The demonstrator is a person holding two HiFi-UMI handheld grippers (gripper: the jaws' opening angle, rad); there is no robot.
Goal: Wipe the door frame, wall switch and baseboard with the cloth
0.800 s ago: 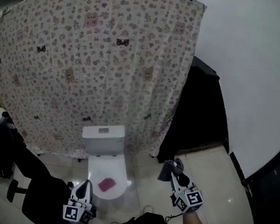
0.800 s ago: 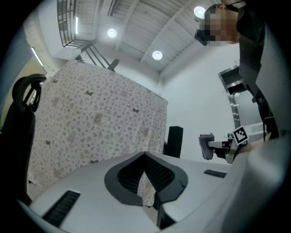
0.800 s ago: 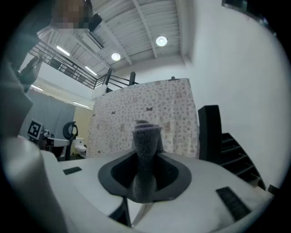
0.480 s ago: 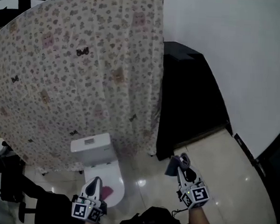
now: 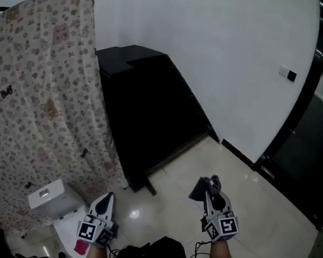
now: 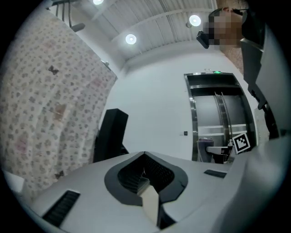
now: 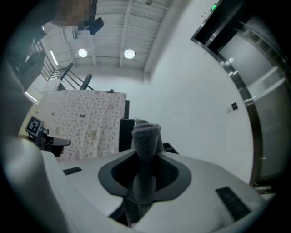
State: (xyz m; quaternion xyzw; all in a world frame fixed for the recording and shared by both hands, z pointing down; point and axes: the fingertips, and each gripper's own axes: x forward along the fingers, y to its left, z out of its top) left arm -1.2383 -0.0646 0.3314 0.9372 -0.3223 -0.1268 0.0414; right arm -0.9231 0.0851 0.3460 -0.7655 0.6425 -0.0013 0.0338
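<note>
1. The fingers (image 7: pixel 195 182) of the right gripper (image 7: pixel 145 160) are pressed together on the cloth (image 7: pixel 146 133). It is a grey rolled piece that stands up out of the grip and hangs a little below it.
2. The fingers (image 6: pixel 86 182) of the left gripper (image 6: pixel 144 169) are closed on each other, and nothing is held between them.
3. In the head view the right gripper is held over the pale tiled floor (image 5: pixel 174 192), in front of the black cabinet (image 5: pixel 146 103) and to the right of its front corner. It is apart from the cabinet, and the cloth is touched by nothing but the fingers.
4. The left gripper is held lower in that view, in front of the cabinet's left edge and apart from it.
5. The white wall (image 5: pixel 209 58) is met by the cabinet's back and runs off to the cabinet's right.
6. The wall switch (image 5: pixel 287 73) is mounted on that wall, well to the right of the cabinet and above its top, far from the cloth.
7. A dark baseboard (image 5: pixel 234 151) is seen along the wall's foot, from the cabinet's right side to the dark door frame (image 5: pixel 299 101).
8. A flowered curtain (image 5: pixel 37 102) is hung just beside the cabinet's left side.
9. A white toilet (image 5: pixel 48 196) is partly seen below the curtain, to the left of the cabinet.
</note>
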